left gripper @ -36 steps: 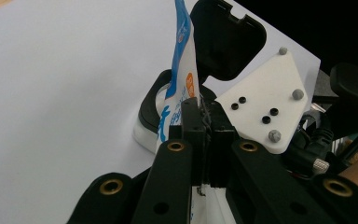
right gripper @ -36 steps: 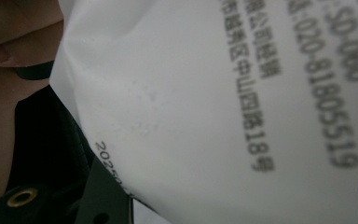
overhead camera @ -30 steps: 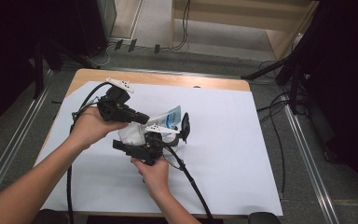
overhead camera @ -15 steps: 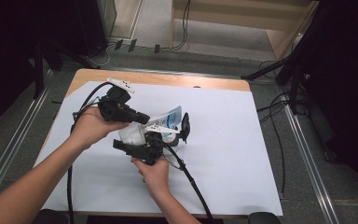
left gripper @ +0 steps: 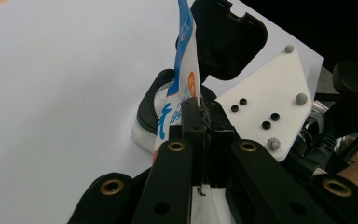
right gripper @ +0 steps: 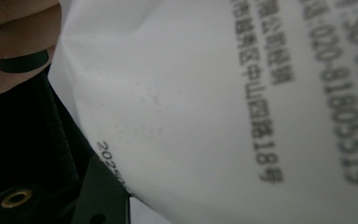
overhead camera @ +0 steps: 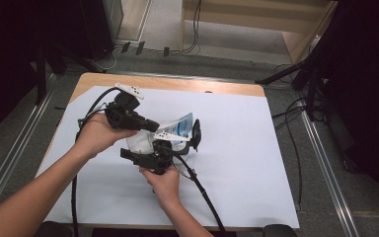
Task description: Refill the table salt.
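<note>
Both hide much: left gripper fingers clamp the pouch; right gripper's grip unclear.

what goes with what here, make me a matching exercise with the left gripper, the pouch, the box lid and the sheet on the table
Things:
1. left gripper
2. pouch
3. lid
4. sheet

Place, colour or state:
a. white, spread over the table top
b. blue and white, held up off the table
c. black, standing open
d. shut on a thin edge

Pairs: 1-d, 2-b, 3-c, 4-a
</note>
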`<action>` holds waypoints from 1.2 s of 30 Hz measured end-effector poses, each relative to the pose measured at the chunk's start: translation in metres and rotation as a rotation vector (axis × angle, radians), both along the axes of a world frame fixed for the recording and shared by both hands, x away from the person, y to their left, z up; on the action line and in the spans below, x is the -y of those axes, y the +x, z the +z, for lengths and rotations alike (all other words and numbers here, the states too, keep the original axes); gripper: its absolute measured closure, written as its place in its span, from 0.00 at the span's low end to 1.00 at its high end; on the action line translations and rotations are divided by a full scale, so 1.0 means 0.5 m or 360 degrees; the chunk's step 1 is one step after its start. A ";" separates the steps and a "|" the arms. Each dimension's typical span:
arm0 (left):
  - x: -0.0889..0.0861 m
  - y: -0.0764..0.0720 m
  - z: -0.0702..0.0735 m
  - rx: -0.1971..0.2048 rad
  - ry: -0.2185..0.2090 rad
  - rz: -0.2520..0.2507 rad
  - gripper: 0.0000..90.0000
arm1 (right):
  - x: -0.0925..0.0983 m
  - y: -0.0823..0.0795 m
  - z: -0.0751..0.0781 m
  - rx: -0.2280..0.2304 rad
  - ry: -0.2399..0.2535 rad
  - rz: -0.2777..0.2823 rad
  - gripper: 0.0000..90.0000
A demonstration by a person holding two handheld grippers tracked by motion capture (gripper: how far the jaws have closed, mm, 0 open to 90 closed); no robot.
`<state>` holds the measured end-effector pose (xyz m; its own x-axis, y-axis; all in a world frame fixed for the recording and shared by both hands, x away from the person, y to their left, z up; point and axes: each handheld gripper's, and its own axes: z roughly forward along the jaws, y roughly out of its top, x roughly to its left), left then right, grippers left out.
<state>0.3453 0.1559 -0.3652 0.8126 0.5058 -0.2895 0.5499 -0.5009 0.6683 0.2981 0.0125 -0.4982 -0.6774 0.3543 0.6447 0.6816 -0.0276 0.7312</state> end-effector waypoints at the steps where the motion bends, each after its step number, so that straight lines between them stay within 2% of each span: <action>1: 0.000 0.000 0.000 -0.0001 -0.0001 0.0000 1.00 | 0.000 0.000 0.000 0.0000 -0.0003 0.0002 0.58; 6: 0.000 0.001 0.000 0.0001 0.0002 0.0001 1.00 | 0.001 0.002 0.000 -0.0006 -0.0005 0.0004 0.60; 13: 0.002 0.001 0.002 0.0009 0.0006 0.0004 1.00 | 0.003 0.003 0.002 -0.0035 0.0035 0.0012 0.61; 28: -0.001 0.000 0.002 0.0003 -0.0020 -0.0008 0.99 | 0.003 0.003 0.004 -0.0052 0.0074 0.0022 0.61; 36: 0.000 0.000 0.002 0.0009 -0.0015 -0.0010 0.99 | 0.004 0.002 0.003 -0.0043 0.0059 0.0008 0.61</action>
